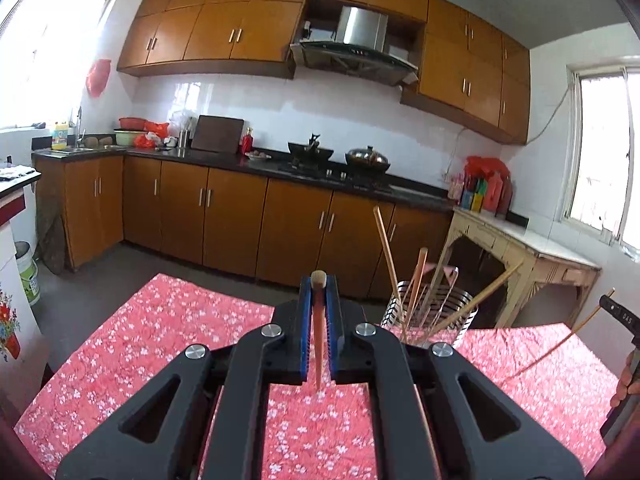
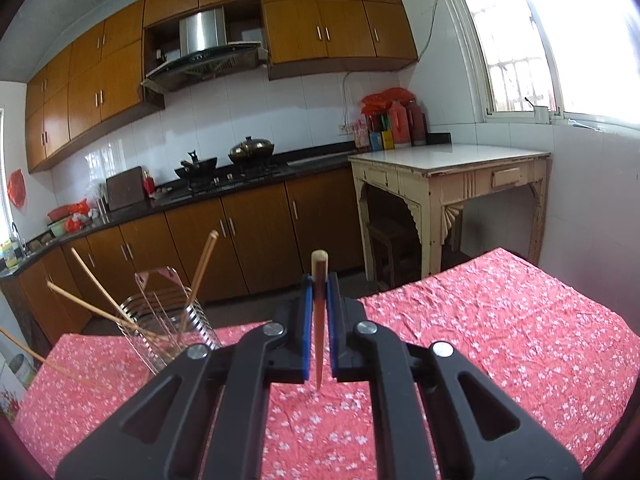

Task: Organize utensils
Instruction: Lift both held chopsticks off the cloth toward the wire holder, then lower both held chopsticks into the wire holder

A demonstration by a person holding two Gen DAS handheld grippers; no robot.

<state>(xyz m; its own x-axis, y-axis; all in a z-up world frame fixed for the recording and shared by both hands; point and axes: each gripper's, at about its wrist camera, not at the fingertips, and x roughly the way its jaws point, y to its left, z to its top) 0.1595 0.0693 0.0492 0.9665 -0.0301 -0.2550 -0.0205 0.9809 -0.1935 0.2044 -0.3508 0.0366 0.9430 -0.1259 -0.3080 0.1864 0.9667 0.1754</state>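
Observation:
My left gripper is shut on a reddish-brown chopstick held upright above the red floral tablecloth. A wire utensil holder with several chopsticks leaning out stands just to its right. My right gripper is shut on another reddish-brown chopstick, also upright. In the right wrist view the holder stands to the left. A long bamboo chopstick slants across the right of the left wrist view, beside the other gripper.
The table's far edge drops to the kitchen floor. A cream side table stands by the window. Wooden cabinets and a counter with woks run along the back wall.

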